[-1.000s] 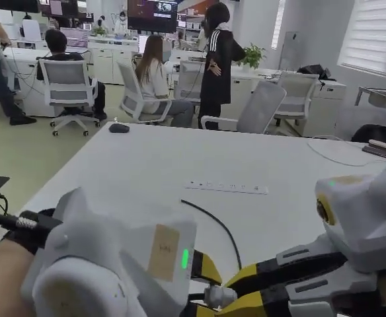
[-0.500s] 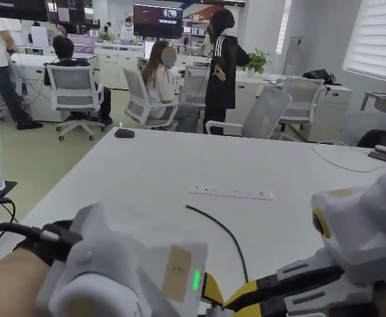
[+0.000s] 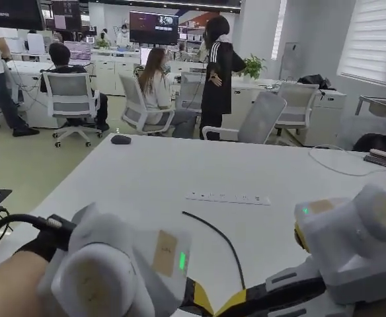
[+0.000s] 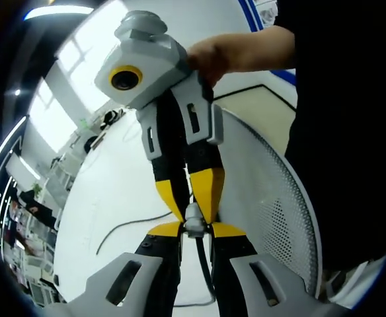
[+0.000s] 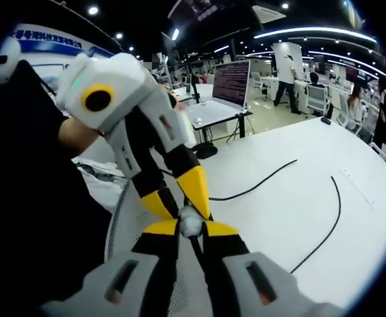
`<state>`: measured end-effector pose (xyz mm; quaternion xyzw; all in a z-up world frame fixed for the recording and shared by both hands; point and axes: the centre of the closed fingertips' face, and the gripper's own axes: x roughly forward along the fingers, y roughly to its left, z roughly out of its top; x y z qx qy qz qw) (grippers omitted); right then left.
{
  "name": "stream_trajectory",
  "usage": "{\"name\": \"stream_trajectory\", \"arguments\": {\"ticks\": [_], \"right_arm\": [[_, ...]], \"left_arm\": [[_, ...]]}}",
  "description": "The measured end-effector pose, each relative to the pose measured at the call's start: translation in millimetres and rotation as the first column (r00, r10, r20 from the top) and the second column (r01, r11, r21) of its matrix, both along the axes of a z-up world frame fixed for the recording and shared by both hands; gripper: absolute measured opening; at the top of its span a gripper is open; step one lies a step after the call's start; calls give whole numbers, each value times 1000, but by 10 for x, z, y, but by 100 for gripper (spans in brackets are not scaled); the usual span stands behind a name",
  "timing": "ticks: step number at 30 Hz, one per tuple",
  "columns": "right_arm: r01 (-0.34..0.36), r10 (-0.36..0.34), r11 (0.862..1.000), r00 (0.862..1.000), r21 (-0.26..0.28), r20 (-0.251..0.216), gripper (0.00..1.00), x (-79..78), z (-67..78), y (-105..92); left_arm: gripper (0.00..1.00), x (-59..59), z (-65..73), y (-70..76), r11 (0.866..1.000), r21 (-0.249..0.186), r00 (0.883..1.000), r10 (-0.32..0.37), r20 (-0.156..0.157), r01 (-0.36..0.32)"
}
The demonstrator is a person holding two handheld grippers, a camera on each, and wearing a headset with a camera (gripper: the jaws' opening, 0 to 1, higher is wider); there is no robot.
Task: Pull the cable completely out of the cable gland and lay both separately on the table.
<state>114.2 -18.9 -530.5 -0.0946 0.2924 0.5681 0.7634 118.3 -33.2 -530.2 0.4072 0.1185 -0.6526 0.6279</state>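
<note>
Pinching gland [image 4: 193, 218] with left gripper [image 4: 194, 230] and right gripper [image 4: 194, 207], tips pressed together; may slip off if cable [image 3: 223, 234] binds.

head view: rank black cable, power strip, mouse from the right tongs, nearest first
1. Black cable, on the table just ahead of the tongs of the right gripper.
2. Power strip, mid-table beyond the cable.
3. Mouse, far left edge.
</note>
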Motion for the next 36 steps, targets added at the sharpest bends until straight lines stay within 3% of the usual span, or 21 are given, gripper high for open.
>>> {"name": "stream_trajectory", "arguments": {"ticks": [3,4,6,8,9,14,16,20,26,28,29,30,32,33,34,35,36], "right_arm": [[6,-5,1000,999,-12,49,12,27,17,-1],[-4,6,1000,998,-22,65,12,19,24,0],[-5,7,999,997,-37,75,11,18,17,2],[-6,10,999,996,-47,89,11,19,6,-2],[-10,15,999,995,-50,94,11,11,2,2],[-36,53,992,988,-119,145,11,-7,-40,15],[-61,96,982,976,-180,195,10,-15,-74,19],[-44,98,973,968,-227,232,10,7,-84,33],[-30,151,941,929,-338,337,10,64,-136,-3],[-26,168,934,912,-355,374,10,77,-136,8],[-21,182,928,896,-372,404,10,89,-135,8],[-19,194,923,887,-385,420,10,90,-136,12],[-10,231,905,851,-426,471,10,109,-140,9],[-13,269,888,826,-459,496,10,107,-158,8],[-10,290,877,807,-481,514,10,113,-168,-2],[-3,281,880,809,-475,517,10,110,-175,3],[-1,282,881,804,-473,524,10,118,-177,-1]], "left_arm": [[16,28,4,8,1000,-14,998,23,-53,-24],[16,20,3,5,999,-22,995,33,-92,-36],[15,30,7,4,999,-25,994,24,-105,-26],[16,31,-9,-1,999,-22,991,30,-134,-34],[15,14,-27,-1,999,-15,986,36,-164,-39],[16,-6,-74,-11,1000,11,985,8,-171,-6],[15,-2,-90,-6,999,35,980,26,-197,-19],[15,18,-103,0,998,58,981,20,-191,-9],[15,69,-149,1,997,78,972,47,-229,-29],[15,83,-159,4,996,84,965,55,-256,-35],[15,91,-161,10,996,87,960,59,-274,-36],[15,89,-164,11,995,89,953,65,-295,-40],[15,105,-170,8,995,89,942,76,-328,-49],[15,82,-180,13,994,94,927,88,-364,-57],[15,75,-161,-14,993,81,903,117,-412,-91],[15,102,-169,12,988,100,893,150,-424,-118],[15,105,-159,6,993,86,921,106,-375,-80]]}}
